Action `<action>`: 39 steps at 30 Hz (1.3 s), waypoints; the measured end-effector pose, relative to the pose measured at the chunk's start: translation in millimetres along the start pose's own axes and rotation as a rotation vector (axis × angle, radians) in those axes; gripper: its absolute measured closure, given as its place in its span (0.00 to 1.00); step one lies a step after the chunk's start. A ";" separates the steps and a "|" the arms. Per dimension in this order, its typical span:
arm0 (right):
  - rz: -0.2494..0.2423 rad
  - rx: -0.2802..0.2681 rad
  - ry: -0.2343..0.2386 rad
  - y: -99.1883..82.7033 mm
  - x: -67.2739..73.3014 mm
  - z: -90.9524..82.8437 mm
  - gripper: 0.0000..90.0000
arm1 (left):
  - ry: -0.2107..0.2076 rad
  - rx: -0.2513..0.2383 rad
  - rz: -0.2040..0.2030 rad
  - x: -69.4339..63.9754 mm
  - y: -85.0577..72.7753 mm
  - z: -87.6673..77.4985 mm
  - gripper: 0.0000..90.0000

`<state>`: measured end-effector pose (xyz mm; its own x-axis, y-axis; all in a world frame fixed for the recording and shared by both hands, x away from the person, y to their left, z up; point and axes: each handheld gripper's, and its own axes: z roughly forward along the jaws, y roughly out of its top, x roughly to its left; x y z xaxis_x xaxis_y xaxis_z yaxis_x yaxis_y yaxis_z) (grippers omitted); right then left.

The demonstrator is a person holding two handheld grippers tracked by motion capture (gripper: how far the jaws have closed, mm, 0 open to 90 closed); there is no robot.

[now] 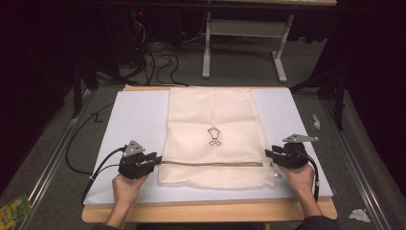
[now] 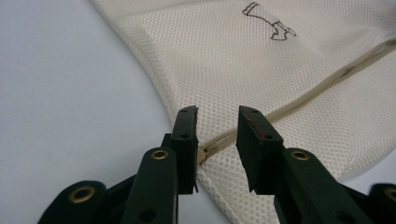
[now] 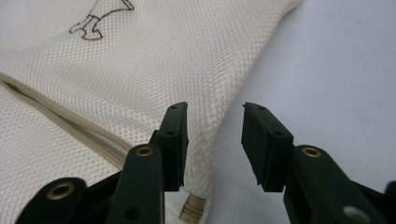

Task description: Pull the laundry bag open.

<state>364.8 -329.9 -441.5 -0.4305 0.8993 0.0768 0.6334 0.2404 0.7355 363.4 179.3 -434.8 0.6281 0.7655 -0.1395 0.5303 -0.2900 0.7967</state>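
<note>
Two tongs, left (image 1: pixel 154 158) and right (image 1: pixel 269 154), part-open, gripping nothing | mesh bag (image 1: pixel 213 134) flat mid-desk (image 1: pixel 139 110), tongs at its 8 and 4 o'clock edges | risk: folded hem springs back, or jaws snag mesh on withdrawal.

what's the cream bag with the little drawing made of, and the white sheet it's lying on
The cream mesh bag looks like a fine knitted synthetic net, matt: both gripper views show rows of tiny holes, and a flat tan woven tape crosses it. The white sheet looks like smooth, matt board or plastic, with no visible texture; which one is unclear.
</note>
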 end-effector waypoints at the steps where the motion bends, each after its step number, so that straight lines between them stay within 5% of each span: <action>1: 0.004 -0.009 0.000 -0.3 -0.3 -2.5 0.71 | 0.005 -0.001 0.003 1.0 0.4 -1.7 0.76; 14: 0.046 -0.074 -0.008 -7.0 -12.5 -21.6 0.73 | 0.042 -0.068 -0.029 11.7 -1.1 -19.1 0.74; 23: 0.081 -0.109 -0.029 -11.9 -22.9 -33.3 0.73 | 0.109 -0.066 -0.010 16.5 -4.0 -26.3 0.72; 39: 0.151 -0.170 -0.075 -24.2 -47.6 -52.0 0.73 | 0.149 -0.106 -0.048 28.0 -7.9 -32.0 0.71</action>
<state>336.5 -397.5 -427.9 -0.2859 0.9466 0.1493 0.5673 0.0416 0.8225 358.6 221.4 -426.1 0.5081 0.8559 -0.0965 0.4898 -0.1949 0.8498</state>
